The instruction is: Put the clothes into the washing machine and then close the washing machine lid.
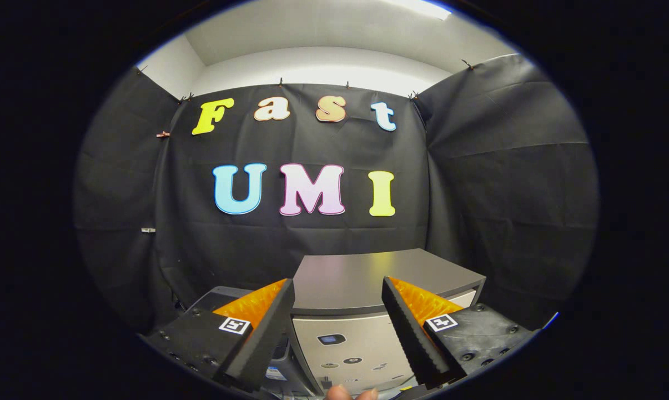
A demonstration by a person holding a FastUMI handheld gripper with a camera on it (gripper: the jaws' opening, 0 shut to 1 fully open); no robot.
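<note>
One hand-held gripper (338, 328) hangs with its two fingers spread wide and nothing held between them, framing one washing machine (362, 300) that stands just ahead at 12 o'clock. The machine's single grey lid (367, 278) lies flat and shut above a pale control panel (340, 347) seen between the fingers. Two fingertips of a person's hand (351, 393) show at 6 o'clock, just below the panel.
</note>
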